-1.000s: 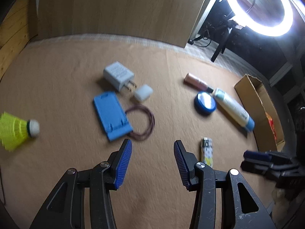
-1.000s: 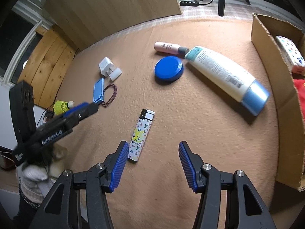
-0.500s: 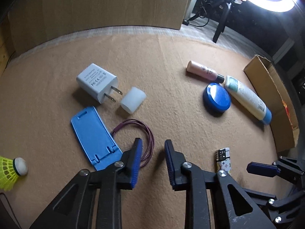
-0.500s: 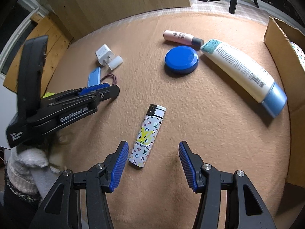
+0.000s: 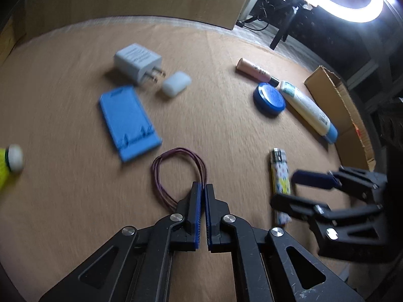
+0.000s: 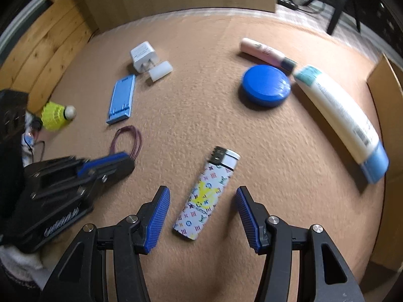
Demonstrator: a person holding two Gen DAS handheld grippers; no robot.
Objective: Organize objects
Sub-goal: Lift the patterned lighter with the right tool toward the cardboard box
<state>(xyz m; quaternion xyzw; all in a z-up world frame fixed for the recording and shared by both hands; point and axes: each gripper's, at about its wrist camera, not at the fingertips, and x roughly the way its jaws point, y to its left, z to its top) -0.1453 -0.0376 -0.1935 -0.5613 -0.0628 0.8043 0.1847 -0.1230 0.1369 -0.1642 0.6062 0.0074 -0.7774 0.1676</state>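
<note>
A loop of thin purple elastic bands [image 5: 179,150] lies on the tan felt mat, and my left gripper [image 5: 202,188] is shut on its near edge, with the strands running in between the blue pads. The right wrist view shows the same grip [image 6: 121,159] from the side, beside the purple bands [image 6: 124,128]. A white patterned lighter [image 6: 209,191] lies flat between the fingers of my right gripper [image 6: 202,188], which stands open and apart from it on both sides. In the left wrist view, the right gripper [image 5: 297,190] hangs over the lighter [image 5: 280,173].
A blue phone stand [image 5: 128,120], a white plug charger [image 5: 137,61] and a white cap [image 5: 176,83] lie further back. A blue round tin [image 6: 265,85], a pink tube [image 6: 264,50] and a lotion tube [image 6: 340,115] lie right. A cardboard box [image 5: 345,100] stands at the right edge, a yellow shuttlecock [image 6: 54,115] far left.
My left gripper came down onto the purple bands and closed on them. My right gripper shifted until the lighter lay between its open fingers.
</note>
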